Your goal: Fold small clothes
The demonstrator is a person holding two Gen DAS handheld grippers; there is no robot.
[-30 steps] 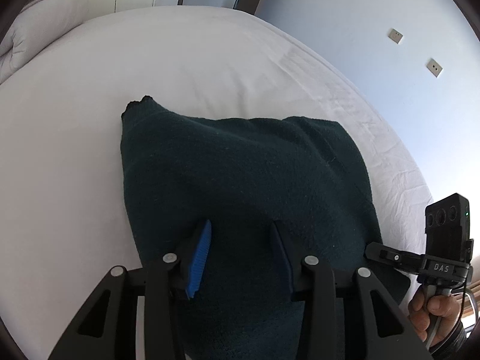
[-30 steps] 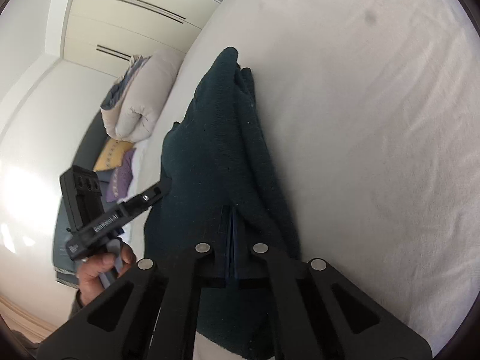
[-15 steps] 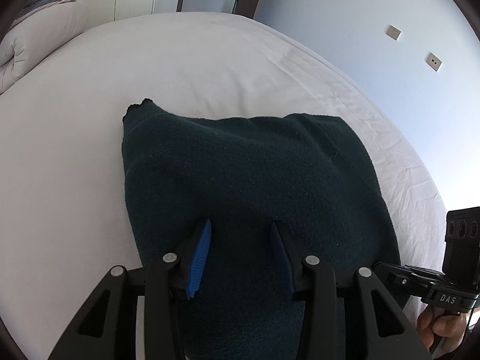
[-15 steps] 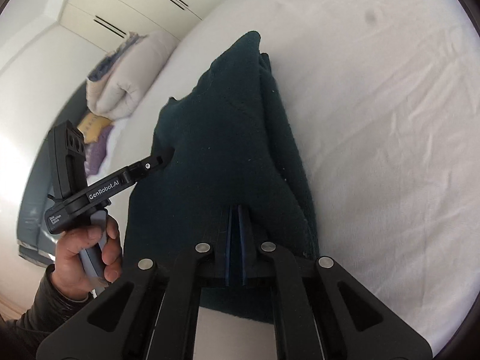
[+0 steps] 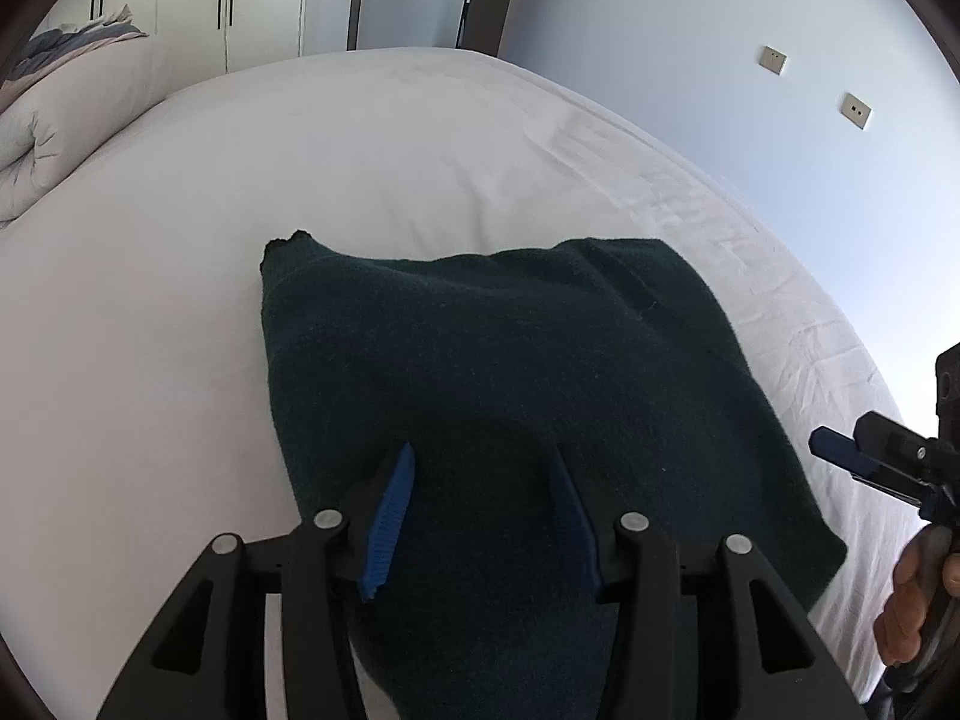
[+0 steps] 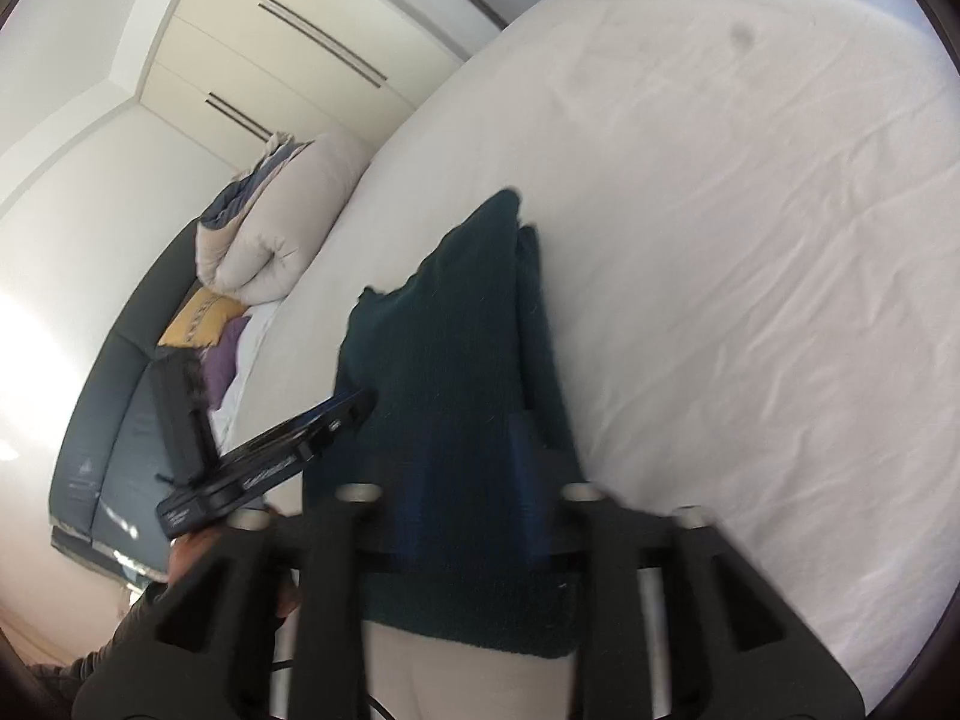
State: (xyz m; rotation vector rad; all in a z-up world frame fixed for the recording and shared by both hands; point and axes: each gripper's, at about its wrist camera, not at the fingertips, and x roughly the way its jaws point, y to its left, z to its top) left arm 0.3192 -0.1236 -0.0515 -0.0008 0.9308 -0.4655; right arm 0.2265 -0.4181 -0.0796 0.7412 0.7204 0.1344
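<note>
Blurring the released right tool (image 6: 468, 480) over the dark green cloth (image 5: 510, 372), near hem hidden; left tool (image 5: 480, 498) likewise released

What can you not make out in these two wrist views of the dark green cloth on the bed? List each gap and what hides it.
- Near edge of the dark green cloth: left wrist view, covered by the left gripper.
- Right gripper: right wrist view, motion-blurred, so pad contact is unclear.
- Garment type: both views, folded shape hides it.
- Hand: cut off by the left view's edge.
</note>
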